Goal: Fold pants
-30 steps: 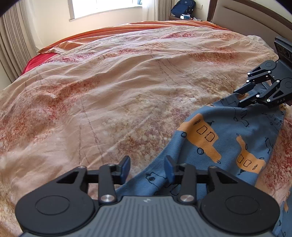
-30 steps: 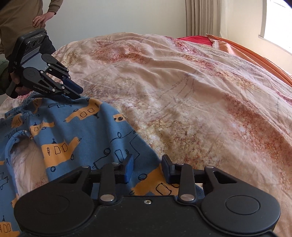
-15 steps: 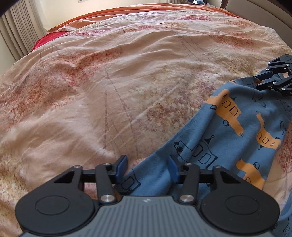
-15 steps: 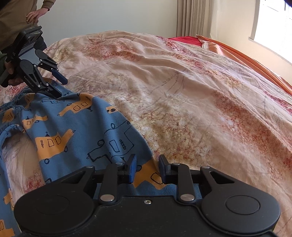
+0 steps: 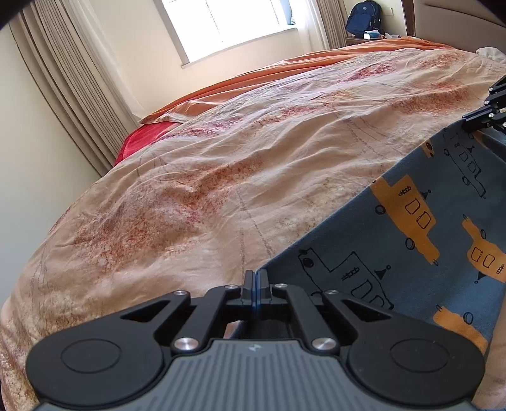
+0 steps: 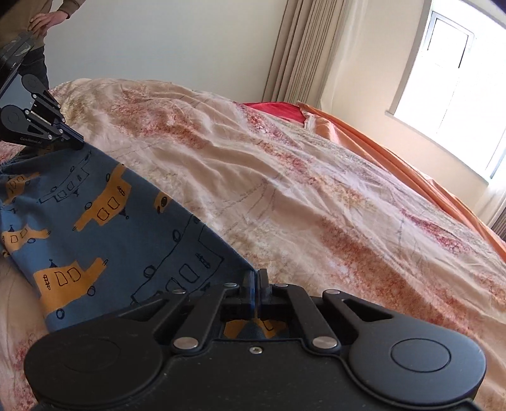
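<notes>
The blue pants (image 5: 395, 240) with orange and outlined vehicle prints are stretched taut between my two grippers above the bed. My left gripper (image 5: 253, 284) is shut on one corner of the pants' edge. My right gripper (image 6: 254, 286) is shut on the other corner of the pants (image 6: 95, 227). The right gripper also shows at the far right of the left wrist view (image 5: 474, 120), and the left gripper at the far left of the right wrist view (image 6: 74, 142). The lower part of the pants hangs out of sight.
A wide bed with a wrinkled peach and red patterned duvet (image 5: 221, 177) fills both views. An orange sheet (image 5: 284, 72) and red fabric (image 5: 142, 139) lie at its far edge. Curtains and a window (image 6: 449, 79) stand behind. A person (image 6: 28, 28) stands at the left.
Both grippers have closed on the pants' edge and lifted it off the bed. The fabric between them has pulled taut, and both views have tilted upward toward the walls and window.
</notes>
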A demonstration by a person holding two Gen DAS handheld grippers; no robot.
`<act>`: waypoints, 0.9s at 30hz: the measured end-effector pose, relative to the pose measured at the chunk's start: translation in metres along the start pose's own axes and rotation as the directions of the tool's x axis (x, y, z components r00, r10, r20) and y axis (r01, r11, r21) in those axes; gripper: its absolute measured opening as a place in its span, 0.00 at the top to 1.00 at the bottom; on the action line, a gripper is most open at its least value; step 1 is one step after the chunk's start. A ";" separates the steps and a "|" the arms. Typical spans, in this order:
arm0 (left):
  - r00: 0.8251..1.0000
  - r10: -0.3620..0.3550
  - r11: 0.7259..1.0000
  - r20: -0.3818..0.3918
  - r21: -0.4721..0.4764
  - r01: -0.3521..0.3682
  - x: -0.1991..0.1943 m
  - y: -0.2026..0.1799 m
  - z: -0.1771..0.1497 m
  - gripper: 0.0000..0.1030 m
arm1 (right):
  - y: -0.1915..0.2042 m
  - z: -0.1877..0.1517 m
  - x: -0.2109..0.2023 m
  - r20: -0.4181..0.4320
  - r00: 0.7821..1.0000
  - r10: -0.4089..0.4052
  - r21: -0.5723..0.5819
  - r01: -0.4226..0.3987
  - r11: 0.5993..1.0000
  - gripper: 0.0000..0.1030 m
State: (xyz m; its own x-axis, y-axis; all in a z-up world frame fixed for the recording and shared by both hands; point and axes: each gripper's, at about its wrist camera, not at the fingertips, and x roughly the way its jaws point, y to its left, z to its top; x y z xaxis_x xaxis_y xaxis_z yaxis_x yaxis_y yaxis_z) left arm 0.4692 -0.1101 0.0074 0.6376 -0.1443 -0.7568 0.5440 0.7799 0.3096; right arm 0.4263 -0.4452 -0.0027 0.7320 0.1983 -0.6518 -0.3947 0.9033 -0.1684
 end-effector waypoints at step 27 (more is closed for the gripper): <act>0.999 -0.041 0.997 -0.033 0.060 0.043 0.004 0.004 -0.018 0.58 | 0.006 0.004 0.023 0.023 0.996 0.086 0.087 -0.088 0.992 0.46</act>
State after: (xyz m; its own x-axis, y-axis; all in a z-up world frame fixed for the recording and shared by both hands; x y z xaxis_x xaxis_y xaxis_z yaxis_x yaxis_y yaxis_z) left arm 0.4640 -0.0963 -0.0043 0.5963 -0.1554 -0.7876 0.6025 0.7349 0.3112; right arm 0.4432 -0.4336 -0.0158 0.7077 0.2842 -0.6468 -0.4076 0.9121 -0.0452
